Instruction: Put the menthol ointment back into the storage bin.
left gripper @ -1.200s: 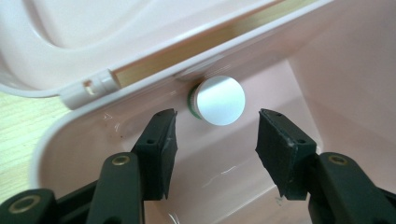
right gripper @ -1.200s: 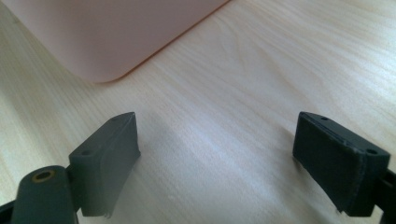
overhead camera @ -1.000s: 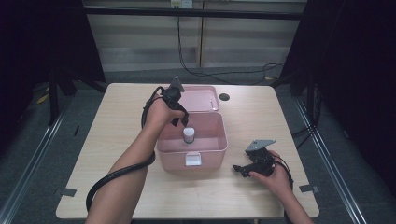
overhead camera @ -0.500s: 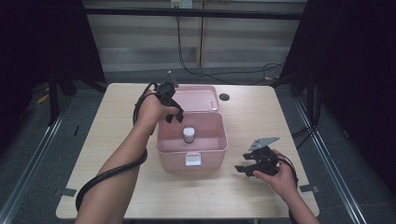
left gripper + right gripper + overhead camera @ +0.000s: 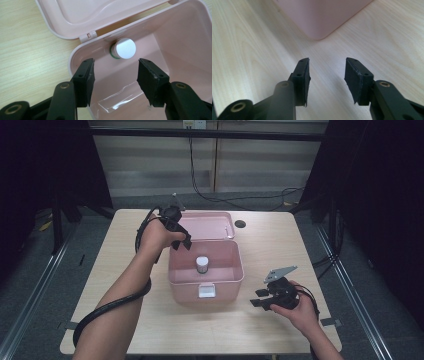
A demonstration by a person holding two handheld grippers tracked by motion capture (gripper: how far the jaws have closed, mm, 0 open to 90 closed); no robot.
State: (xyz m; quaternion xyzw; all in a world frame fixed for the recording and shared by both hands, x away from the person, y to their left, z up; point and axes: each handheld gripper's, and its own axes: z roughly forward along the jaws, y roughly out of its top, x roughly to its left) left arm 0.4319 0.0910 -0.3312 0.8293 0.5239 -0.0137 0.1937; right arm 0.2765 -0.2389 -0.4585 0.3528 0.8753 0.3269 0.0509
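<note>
The small bottle (image 5: 123, 48), light, stiff and smooth, stands beyond the left tool (image 5: 115, 75), whose jaws are apart and empty; its white cap is best gripped.

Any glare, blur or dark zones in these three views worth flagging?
High view: table evenly lit, surroundings nearly black, all slightly soft. Left gripper view: white bottle cap and pink box sharp, soft sheen on the open lid, no harsh glare. Right gripper view: jaws sharp, faint jaw shadows on the wood, box corner beyond them a little soft.
</note>
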